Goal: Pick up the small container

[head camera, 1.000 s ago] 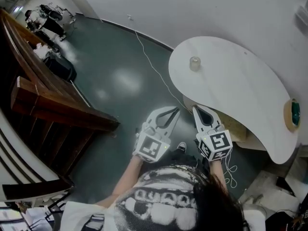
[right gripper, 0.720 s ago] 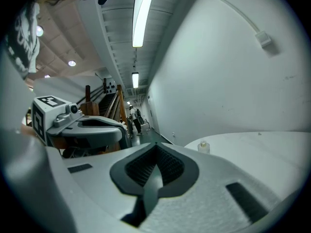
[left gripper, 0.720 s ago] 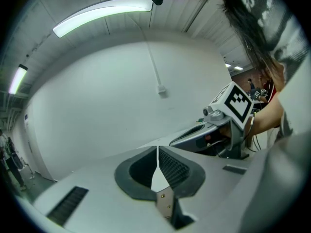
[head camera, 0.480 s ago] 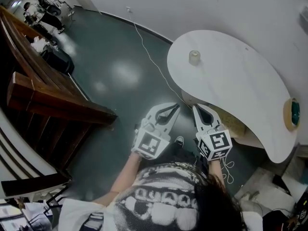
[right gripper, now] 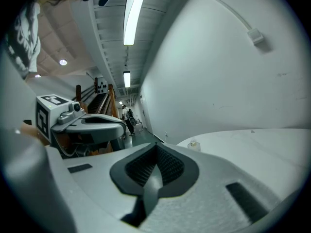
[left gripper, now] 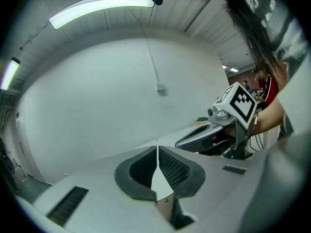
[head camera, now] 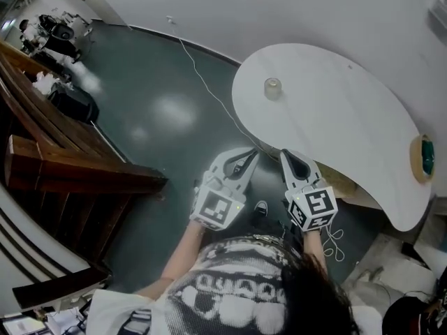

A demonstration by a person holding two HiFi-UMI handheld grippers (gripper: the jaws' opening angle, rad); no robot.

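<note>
Our grey left gripper [head camera: 250,155] and grey right gripper [head camera: 286,156] are both clenched on nothing, side by side at the white curved table's [head camera: 349,131] near edge. The small clear container [head camera: 272,88] stands well beyond them, near its far-left rim.

Translucent small container [head camera: 272,87], matt table [head camera: 335,117], glossy floor [head camera: 150,128] (light glare)

Table [head camera: 335,117] is wide open all round the container [head camera: 272,87]; only a bowl [head camera: 423,158] sits way off at its end.
</note>
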